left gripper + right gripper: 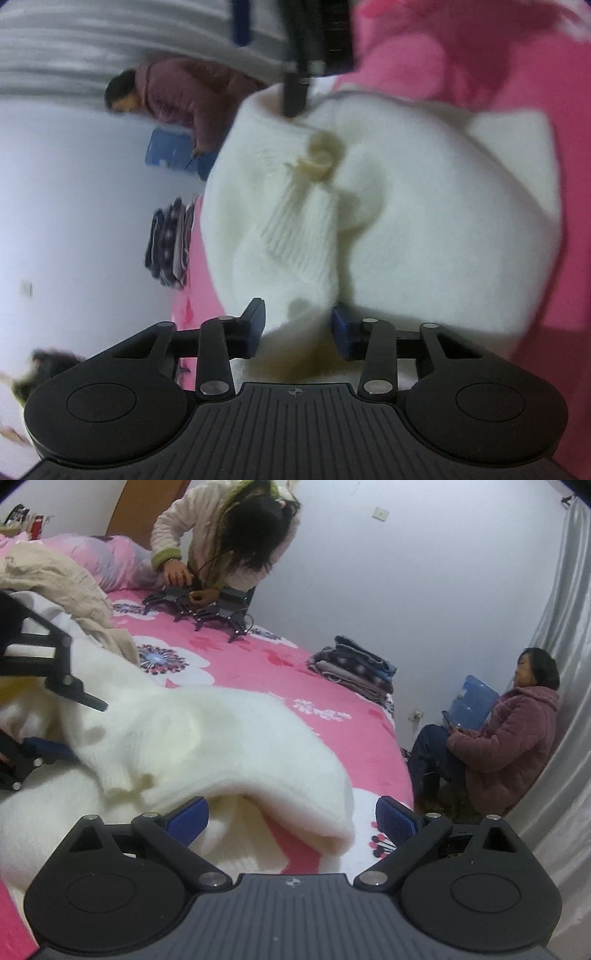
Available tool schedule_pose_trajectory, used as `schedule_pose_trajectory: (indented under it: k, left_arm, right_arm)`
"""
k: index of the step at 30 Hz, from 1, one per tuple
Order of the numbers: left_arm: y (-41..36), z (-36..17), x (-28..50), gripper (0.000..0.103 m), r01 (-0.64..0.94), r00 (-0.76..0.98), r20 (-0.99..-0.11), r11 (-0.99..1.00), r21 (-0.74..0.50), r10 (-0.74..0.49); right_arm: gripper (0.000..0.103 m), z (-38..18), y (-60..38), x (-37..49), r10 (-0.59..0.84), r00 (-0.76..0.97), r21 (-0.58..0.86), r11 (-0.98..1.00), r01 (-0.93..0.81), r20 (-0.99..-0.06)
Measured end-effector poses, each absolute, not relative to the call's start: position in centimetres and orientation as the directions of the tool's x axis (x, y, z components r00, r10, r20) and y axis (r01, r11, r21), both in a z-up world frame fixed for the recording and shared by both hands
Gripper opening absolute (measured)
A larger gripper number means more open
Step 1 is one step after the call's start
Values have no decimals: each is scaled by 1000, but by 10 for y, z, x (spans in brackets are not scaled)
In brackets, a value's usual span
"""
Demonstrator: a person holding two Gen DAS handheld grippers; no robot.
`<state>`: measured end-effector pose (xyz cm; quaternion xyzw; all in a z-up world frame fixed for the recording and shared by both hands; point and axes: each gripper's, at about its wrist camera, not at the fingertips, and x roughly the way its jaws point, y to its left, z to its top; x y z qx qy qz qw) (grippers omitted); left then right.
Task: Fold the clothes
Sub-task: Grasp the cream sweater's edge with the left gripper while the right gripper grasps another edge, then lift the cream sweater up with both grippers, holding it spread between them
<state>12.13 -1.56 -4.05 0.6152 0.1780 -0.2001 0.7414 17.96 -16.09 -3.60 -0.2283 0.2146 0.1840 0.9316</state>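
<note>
A white knitted sweater point(424, 206) fills the centre and right of the left wrist view, spread over a pink floral bedspread point(554, 74). At the lower centre of that view the left gripper point(297, 326) is seen with its blue pads narrowed onto a bunched fold of the sweater, the fabric being pinched between them; a ribbed cuff point(299, 236) with a small knotted tie lies just above the pads. The picture is rolled sideways, so that a stack of folded dark clothes point(170, 247) appears at the left centre and a seated person in a mauve padded jacket point(192, 99) at the upper left. In the right wrist view the sweater point(207, 746) is seen across the lower left and centre, one thick folded edge hanging between the wide-spread blue fingers of the right gripper point(291, 818), whose pads point(395, 819) are not pressed on the fabric. The black linkage of the left gripper point(44, 686) is seen at the left edge, against the sweater. A beige garment point(62, 587) lies crumpled at the upper left, and the folded stack point(354, 668) rests near the bed's far corner at right centre. A second person point(229, 535) is bent over black gripper devices point(199, 605) on the bedspread point(258, 668) at the top centre.
</note>
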Motion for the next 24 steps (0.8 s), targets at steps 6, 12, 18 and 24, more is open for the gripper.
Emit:
schedule_pose_trajectory:
  k: [6, 12, 18, 24]
  left_arm:
    - [-9, -23, 121, 20, 449, 892, -420, 228, 864, -164]
    - [2, 10, 138, 13, 390, 920, -355, 501, 773, -169]
    - [17, 50, 139, 10, 302, 948, -277, 718, 627, -157]
    - [33, 89, 132, 9, 289, 943, -277, 869, 401, -185]
  right_arm:
    - [99, -34, -162, 178, 273, 834, -314, 834, -454, -480]
    - [99, -33, -154, 174, 315, 844, -336, 812, -476, -434]
    - [99, -35, -151, 168, 376, 814, -342, 768, -541, -443]
    - [99, -34, -136, 158, 442, 797, -377, 714, -590, -412]
